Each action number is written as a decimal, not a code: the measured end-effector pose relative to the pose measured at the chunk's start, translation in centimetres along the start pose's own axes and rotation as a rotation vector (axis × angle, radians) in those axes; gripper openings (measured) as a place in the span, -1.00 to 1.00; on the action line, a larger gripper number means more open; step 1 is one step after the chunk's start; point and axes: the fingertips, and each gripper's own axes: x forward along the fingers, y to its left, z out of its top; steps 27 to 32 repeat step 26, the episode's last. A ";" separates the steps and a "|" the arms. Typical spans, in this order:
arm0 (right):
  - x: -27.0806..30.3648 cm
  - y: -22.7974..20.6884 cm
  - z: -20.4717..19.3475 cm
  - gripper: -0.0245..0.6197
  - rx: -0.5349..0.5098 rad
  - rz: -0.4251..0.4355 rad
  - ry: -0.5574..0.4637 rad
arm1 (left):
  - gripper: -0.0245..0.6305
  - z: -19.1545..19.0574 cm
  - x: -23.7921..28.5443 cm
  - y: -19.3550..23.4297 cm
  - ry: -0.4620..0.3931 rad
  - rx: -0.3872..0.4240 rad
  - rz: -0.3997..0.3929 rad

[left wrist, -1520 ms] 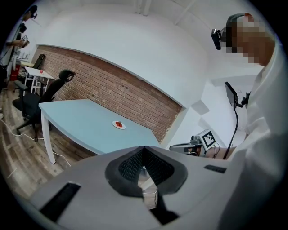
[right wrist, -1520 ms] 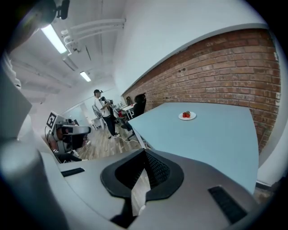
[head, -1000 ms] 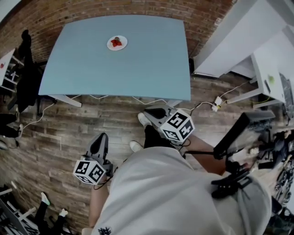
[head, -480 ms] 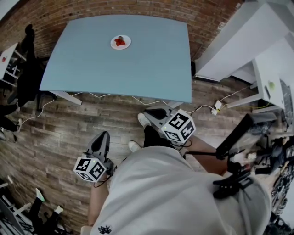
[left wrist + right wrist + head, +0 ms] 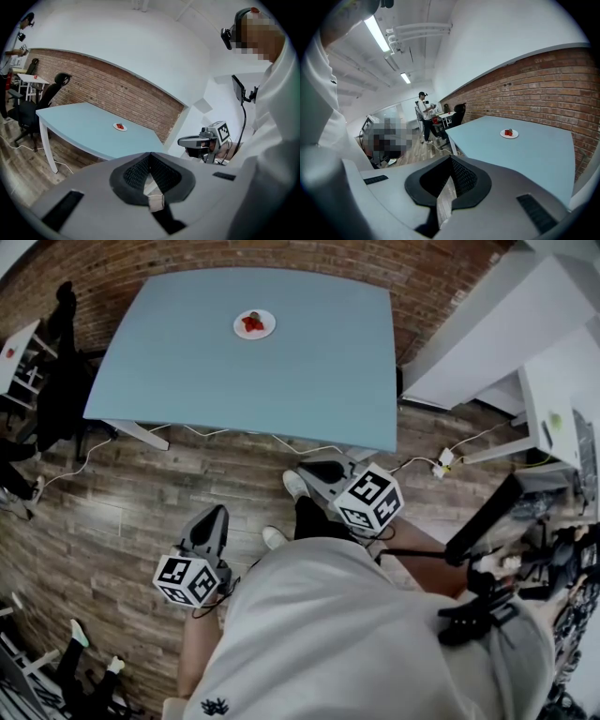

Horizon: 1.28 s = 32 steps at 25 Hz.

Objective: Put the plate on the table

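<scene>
Only your head shifted: plate (image 5: pixel 254 323) already on surface (image 5: pixel 309 381); left gripper (image 5: pixel 212 521) & right gripper (image 5: pixel 319 469) pressed together, empty.

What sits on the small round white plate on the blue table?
A small red item, too distant to identify, lies on the small round white plate. It covers the plate's middle.

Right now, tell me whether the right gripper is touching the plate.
Apart. The head view shows the plate on the far part of the table, and the right gripper held over the floor, short of it.
</scene>
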 end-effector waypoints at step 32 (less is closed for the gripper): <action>2.9 1.1 1.2 -0.90 -0.032 0.029 0.063 | -0.92 -0.4 -0.6 3.0 0.008 -0.042 0.002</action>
